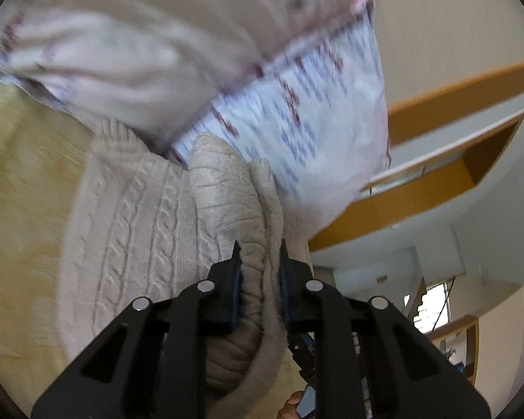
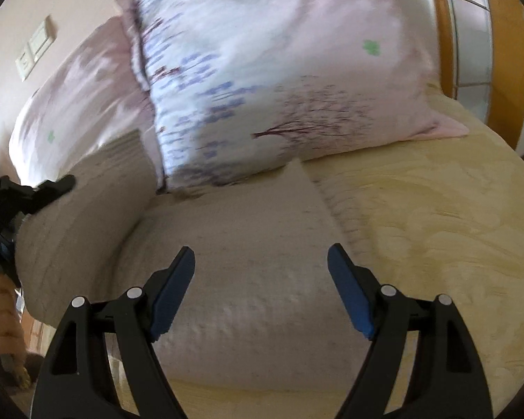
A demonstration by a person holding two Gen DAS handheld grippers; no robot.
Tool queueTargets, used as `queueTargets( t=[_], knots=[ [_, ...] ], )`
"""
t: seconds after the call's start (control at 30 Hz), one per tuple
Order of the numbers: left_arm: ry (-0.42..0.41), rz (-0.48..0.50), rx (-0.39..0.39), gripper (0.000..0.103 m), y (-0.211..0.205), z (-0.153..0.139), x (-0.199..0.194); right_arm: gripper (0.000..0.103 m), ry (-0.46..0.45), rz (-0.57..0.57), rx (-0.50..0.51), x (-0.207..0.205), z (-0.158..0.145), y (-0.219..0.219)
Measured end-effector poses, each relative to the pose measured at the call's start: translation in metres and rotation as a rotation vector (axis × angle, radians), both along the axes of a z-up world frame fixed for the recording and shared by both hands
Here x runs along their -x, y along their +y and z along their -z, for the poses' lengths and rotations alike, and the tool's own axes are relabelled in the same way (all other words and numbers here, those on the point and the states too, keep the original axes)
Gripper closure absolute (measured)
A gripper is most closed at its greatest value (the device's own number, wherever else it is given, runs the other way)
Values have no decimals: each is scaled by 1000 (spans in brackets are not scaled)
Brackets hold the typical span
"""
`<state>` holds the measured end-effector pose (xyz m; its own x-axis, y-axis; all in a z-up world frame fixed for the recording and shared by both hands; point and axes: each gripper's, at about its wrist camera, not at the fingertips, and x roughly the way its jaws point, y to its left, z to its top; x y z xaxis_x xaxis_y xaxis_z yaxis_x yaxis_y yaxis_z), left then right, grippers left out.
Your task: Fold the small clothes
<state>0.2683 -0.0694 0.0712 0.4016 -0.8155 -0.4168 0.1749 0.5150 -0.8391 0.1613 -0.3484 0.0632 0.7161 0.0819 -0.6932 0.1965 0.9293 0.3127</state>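
Item: beige cable-knit sweater (image 2: pixel 241 279), lying on the bed (image 2: pixel 436 227) over a yellow bedspread, just below two floral pillows (image 2: pixel 279 80).

Left hand-held gripper (image 1: pixel 260 255): jaws nearly closed, pinching a bunched fold of the knit, apparently a sleeve or side edge, raised off the bed.

Right hand-held gripper (image 2: pixel 262 272): jaws spread wide, holding nothing, poised over the flat body of the sweater.

Risks, as judged:
- The left grip holds a thick, rolled bundle and not a single edge; layers may slip out unevenly and leave a lumpy fold.
- The sweater's top edge lies close against the front pillow; a fold carried that way may snag on or drag under it.
- With the right side unheld, a pull from the left may slide the whole garment across the smooth bedspread.

View differences: the left wrist view shows the pinch itself and the cable texture, plus the room's orange-trimmed woodwork; it hides the sweater's overall lie. The right wrist view shows the spread body, both pillows, a wall switch (image 2: pixel 35 52), and the left hand-held gripper from the side at frame edge.
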Motion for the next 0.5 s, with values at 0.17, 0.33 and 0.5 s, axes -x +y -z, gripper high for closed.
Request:
queueTargets(
  t=[0.17, 0.33, 0.5],
  knots=[
    [84, 97, -37, 85, -67, 40, -1, 23, -10, 42, -63, 13, 5, -30],
    [138, 274, 84, 81, -86, 49, 5, 23, -32, 34, -188, 24, 2, -55],
    [-74, 204, -23, 44, -37, 6, 23, 23, -20, -86, -400, 15, 1, -64]
  ],
)
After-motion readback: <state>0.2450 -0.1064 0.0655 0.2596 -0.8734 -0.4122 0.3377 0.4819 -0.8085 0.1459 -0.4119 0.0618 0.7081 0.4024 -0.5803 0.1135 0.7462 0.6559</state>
